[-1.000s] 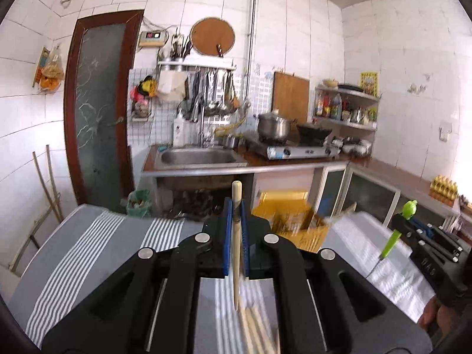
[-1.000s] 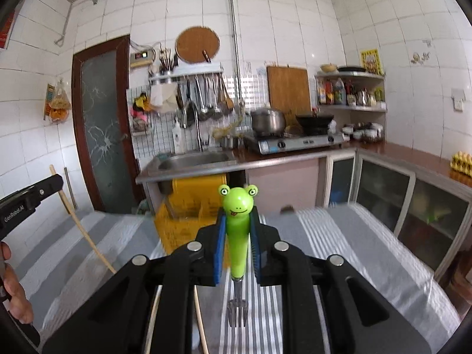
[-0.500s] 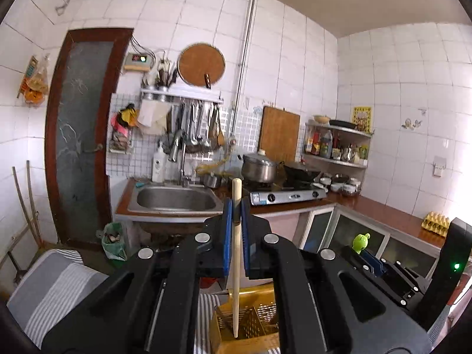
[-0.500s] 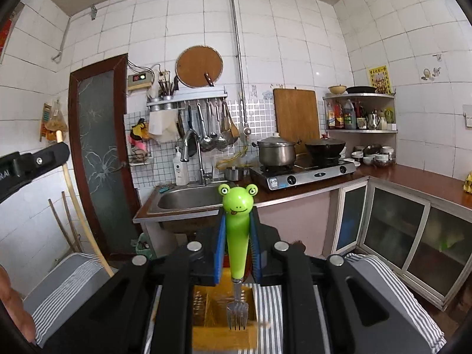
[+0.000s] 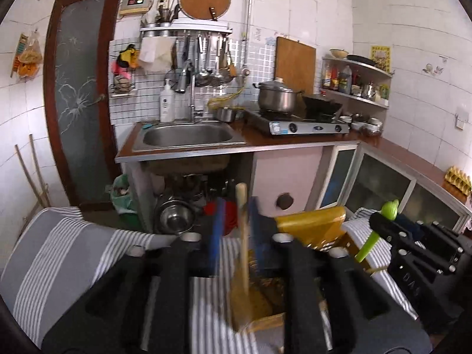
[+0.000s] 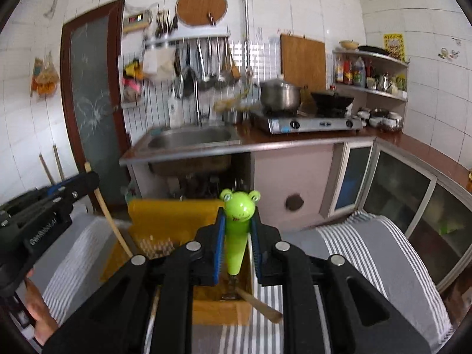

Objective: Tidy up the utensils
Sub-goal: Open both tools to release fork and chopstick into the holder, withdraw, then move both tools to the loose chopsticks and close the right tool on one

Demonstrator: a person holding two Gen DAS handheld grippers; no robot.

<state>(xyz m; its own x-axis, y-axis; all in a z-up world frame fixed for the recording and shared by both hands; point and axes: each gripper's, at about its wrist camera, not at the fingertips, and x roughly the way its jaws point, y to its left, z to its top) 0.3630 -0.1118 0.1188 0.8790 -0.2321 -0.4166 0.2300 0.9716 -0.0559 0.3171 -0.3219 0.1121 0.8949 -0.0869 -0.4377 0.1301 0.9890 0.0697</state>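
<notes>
Utensils are two here: a wooden chopstick (image 5: 243, 236) at the left and a green frog-handled fork (image 6: 237, 230) at the right, both above a yellow utensil holder (image 6: 174, 215) that stands on the grey striped cloth (image 5: 67, 247) of the bench.

At the left, the left tool (image 5: 236, 230) has just been opening its jaws. The chopstick stands almost upright between the blue pads (image 5: 214, 230), and a gap shows on each side of it, so the pads do not press it. Its lower end reaches down into the holder. This view is blurred near the jaws.

At the right, the right tool (image 6: 237, 247) has also just been opening. The fork hangs between its blue pads with the frog head up and the metal prongs down, inside a compartment of the holder. A narrow gap shows beside the handle on both sides; I cannot tell if one pad touches it. Another wooden stick (image 6: 259, 305) lies slanted at the near edge of the holder.
</notes>
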